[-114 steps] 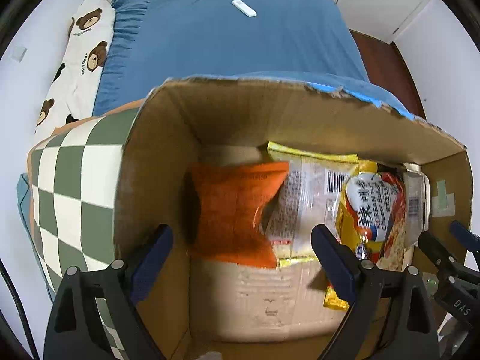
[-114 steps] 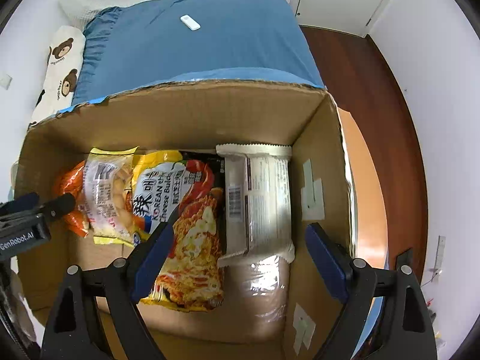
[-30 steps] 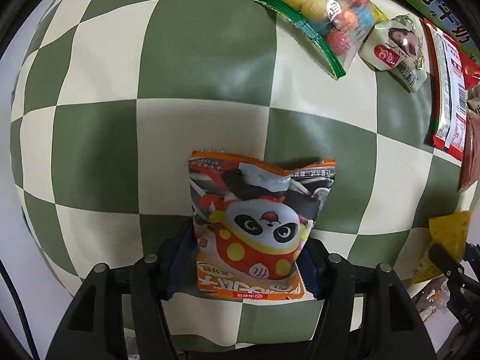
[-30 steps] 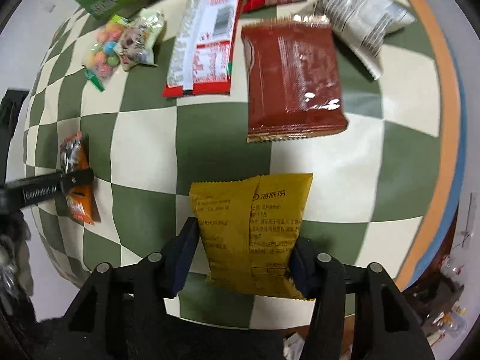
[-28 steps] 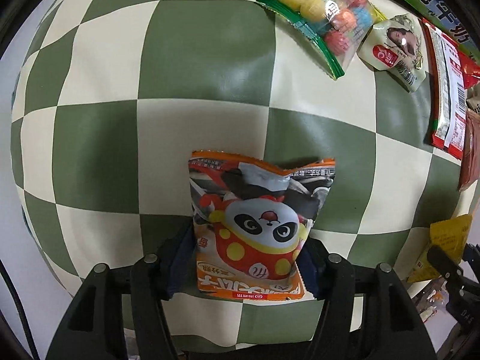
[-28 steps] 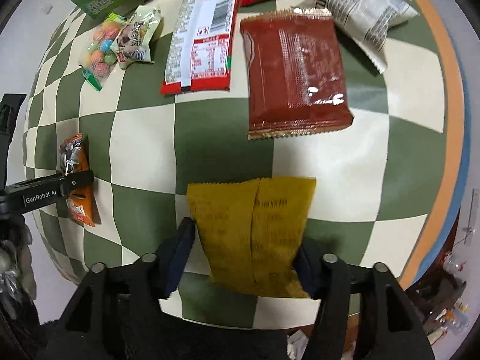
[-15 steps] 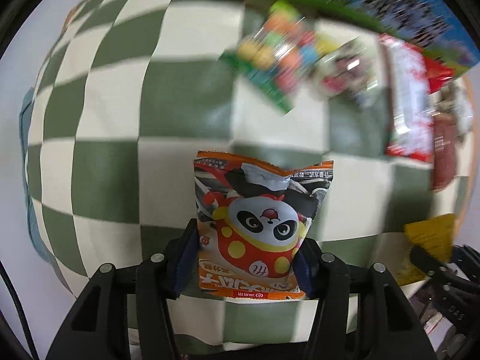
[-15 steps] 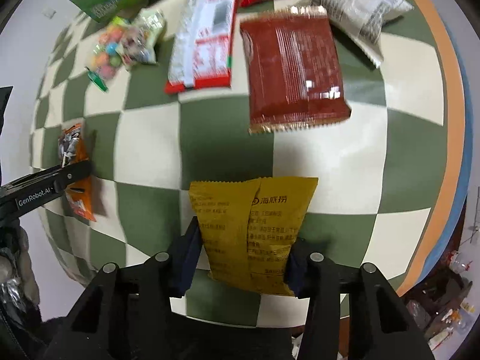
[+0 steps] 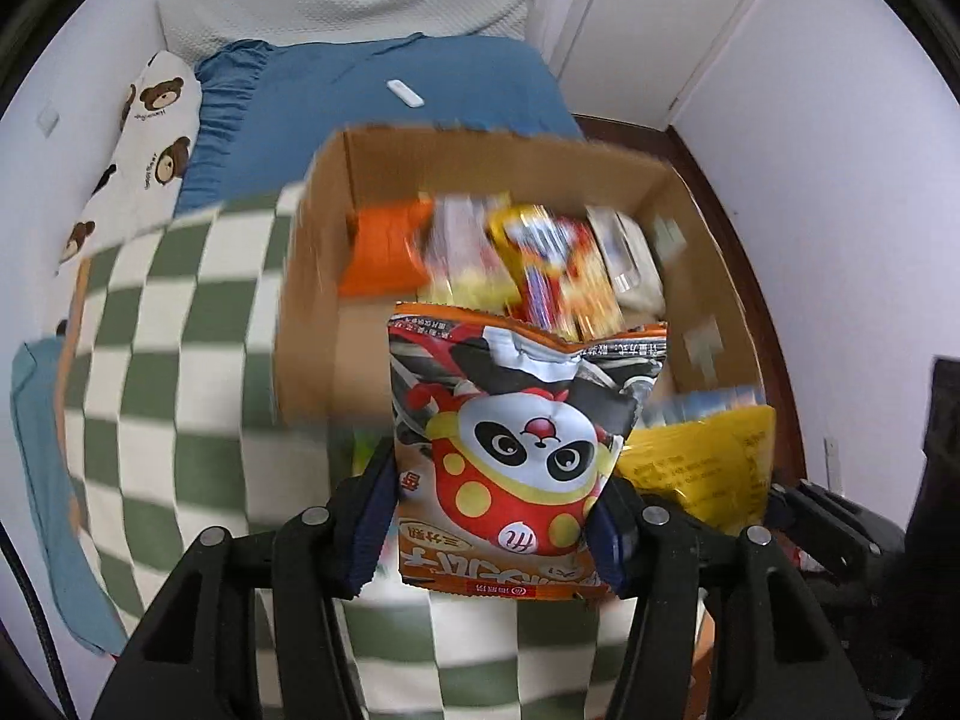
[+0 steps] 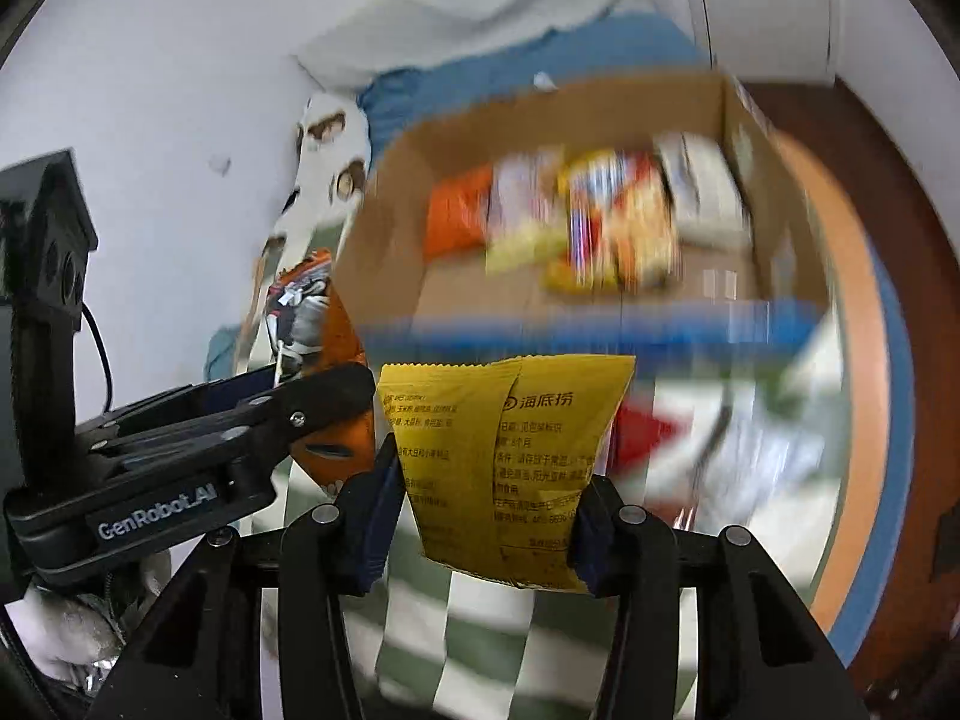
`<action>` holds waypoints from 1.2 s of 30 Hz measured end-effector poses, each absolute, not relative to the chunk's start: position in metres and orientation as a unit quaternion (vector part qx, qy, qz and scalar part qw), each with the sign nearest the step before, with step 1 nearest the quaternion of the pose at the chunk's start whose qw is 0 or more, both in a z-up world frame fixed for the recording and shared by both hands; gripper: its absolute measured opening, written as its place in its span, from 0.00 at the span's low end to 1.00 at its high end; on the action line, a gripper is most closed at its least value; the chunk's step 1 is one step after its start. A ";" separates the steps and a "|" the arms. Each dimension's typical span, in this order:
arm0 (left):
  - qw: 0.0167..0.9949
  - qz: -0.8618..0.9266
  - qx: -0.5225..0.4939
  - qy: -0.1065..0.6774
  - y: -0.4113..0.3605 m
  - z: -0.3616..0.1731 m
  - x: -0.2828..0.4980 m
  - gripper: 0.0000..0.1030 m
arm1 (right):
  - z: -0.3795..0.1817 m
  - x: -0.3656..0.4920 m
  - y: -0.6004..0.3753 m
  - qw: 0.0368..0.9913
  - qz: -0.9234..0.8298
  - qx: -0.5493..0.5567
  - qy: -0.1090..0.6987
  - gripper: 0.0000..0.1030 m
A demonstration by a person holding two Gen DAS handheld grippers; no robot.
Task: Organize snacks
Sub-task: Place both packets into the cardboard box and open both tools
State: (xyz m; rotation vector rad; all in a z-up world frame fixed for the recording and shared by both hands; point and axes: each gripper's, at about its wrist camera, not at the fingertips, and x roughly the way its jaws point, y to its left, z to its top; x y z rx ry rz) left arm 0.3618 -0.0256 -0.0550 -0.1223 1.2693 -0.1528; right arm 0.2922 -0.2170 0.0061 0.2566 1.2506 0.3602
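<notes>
Below me lies the green-and-white checked cloth point(image 9: 180, 324), spread over the near part of the bed point(image 9: 336, 102). The cardboard box point(image 9: 312, 276) stands on its far right part. Farther off, a small white remote point(image 9: 405, 93) lies on the blue sheet.

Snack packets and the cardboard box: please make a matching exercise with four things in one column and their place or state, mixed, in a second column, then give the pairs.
Things:
1. orange panda-print snack packet
2. yellow foil snack packet
3. plain orange packet
4. small white remote-like object

Places:
A. on the blue bed cover
B. held in the right claw
C. inside the brown cardboard box
D. held in the left claw

Pairs: 1-D, 2-B, 3-C, 4-A
</notes>
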 end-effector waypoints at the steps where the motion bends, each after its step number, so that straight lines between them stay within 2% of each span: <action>1: 0.798 -0.067 -0.056 0.597 -0.025 -0.057 0.377 0.52 | 0.004 0.304 -0.215 0.786 0.167 0.119 0.583 0.49; 8: 0.741 -0.029 -0.046 0.669 -0.004 -0.112 0.477 0.52 | -0.042 0.398 -0.194 0.744 0.164 0.160 0.627 0.49; 19: 0.690 -0.013 -0.022 0.723 -0.001 -0.174 0.505 0.53 | -0.108 0.441 -0.165 0.692 0.163 0.157 0.685 0.51; 20: 0.687 -0.013 -0.022 0.726 -0.001 -0.177 0.504 0.54 | -0.114 0.443 -0.165 0.683 0.163 0.162 0.694 0.56; 21: 0.687 -0.016 -0.023 0.727 -0.001 -0.179 0.504 0.62 | -0.118 0.444 -0.165 0.678 0.161 0.159 0.699 0.71; 22: 0.687 -0.015 -0.021 0.726 -0.001 -0.181 0.502 0.78 | -0.121 0.445 -0.164 0.676 0.156 0.153 0.703 0.80; 23: 0.689 -0.014 -0.018 0.725 -0.001 -0.182 0.501 0.85 | -0.122 0.445 -0.164 0.677 0.152 0.147 0.705 0.90; 24: 0.690 -0.014 -0.017 0.723 -0.001 -0.182 0.499 0.89 | -0.123 0.446 -0.164 0.679 0.148 0.136 0.706 0.90; 36: 0.695 -0.006 -0.010 0.719 -0.003 -0.176 0.478 0.89 | -0.107 0.436 -0.181 0.690 0.107 0.078 0.712 0.93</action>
